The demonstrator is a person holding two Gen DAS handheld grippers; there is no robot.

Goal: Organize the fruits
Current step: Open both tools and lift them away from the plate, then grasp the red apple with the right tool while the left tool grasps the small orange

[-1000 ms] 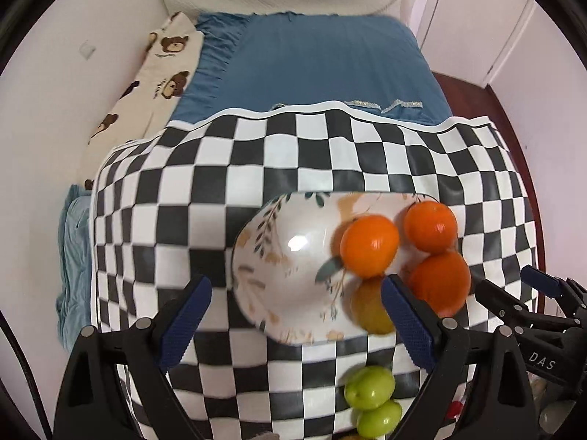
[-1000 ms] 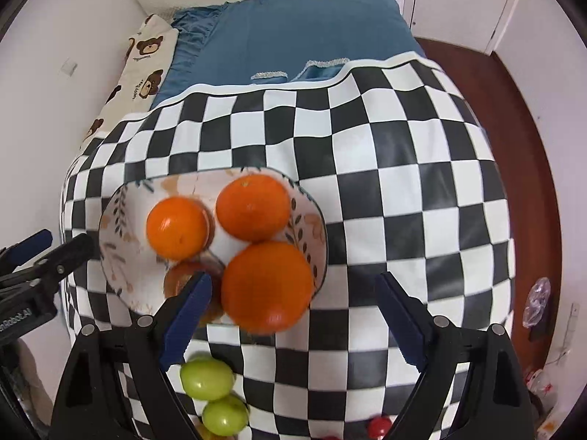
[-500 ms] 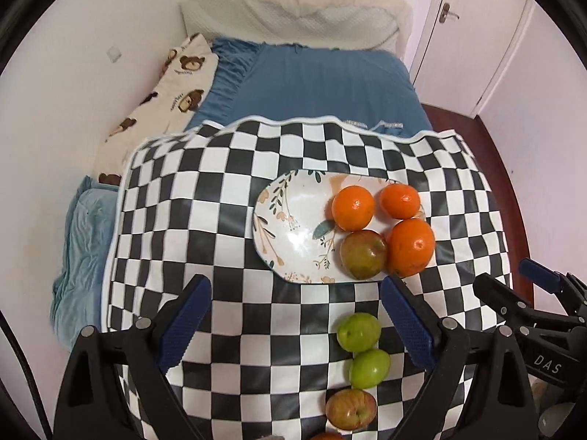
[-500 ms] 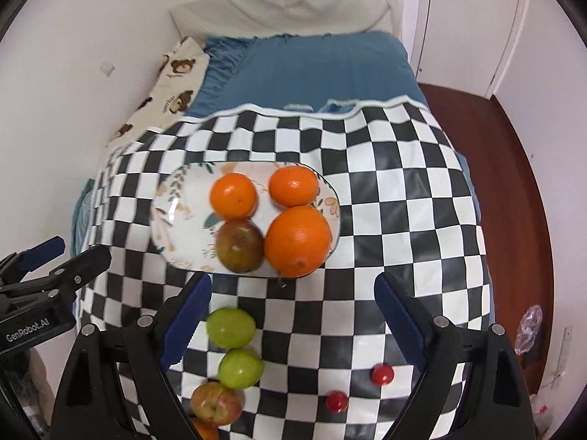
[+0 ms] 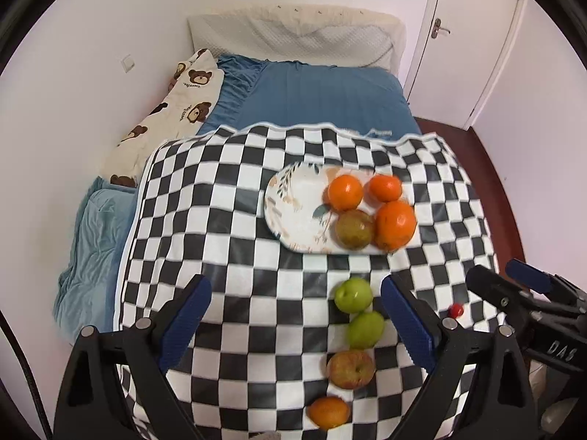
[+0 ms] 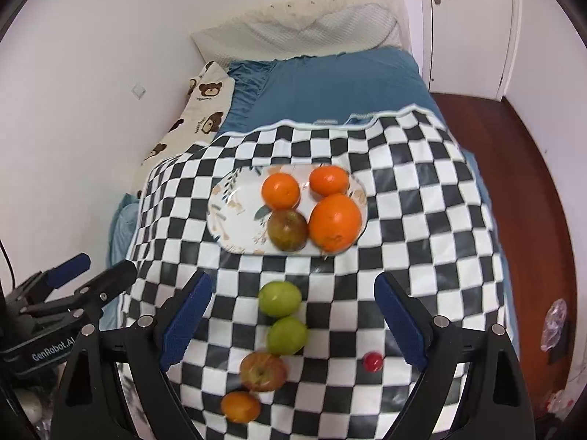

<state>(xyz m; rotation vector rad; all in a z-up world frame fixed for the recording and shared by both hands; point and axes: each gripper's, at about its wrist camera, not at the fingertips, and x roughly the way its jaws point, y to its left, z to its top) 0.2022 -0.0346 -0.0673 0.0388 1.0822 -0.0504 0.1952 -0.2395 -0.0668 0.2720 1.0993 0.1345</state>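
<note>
Fruit now sits farther from both cameras than it did a second ago: the two grippers have pulled back and up from the oval floral ceramic plate (image 6: 223, 216), so the whole black-and-white checked tablecloth (image 5: 205, 220) has come into view. The large orange (image 6: 334, 222) that filled the space between the right gripper (image 6: 290, 321) fingers a second ago rests on the plate's right end, beside the dark reddish-green apple (image 6: 287, 229) and two smaller oranges (image 6: 280, 190) toward the far rim. Right gripper jaws stand wide apart and hold nothing; the left gripper (image 5: 295, 324) is likewise spread and empty. I judge that one placement is finished and the next pick is due. Off the plate, a line runs toward the cloth's near edge: two green apples (image 6: 280, 299), a red-yellow apple (image 6: 263, 371) and a small orange (image 6: 240, 406), with a small red cherry tomato (image 6: 372, 361) toward the near right. The nearest green apple looks the likeliest next target.
</note>
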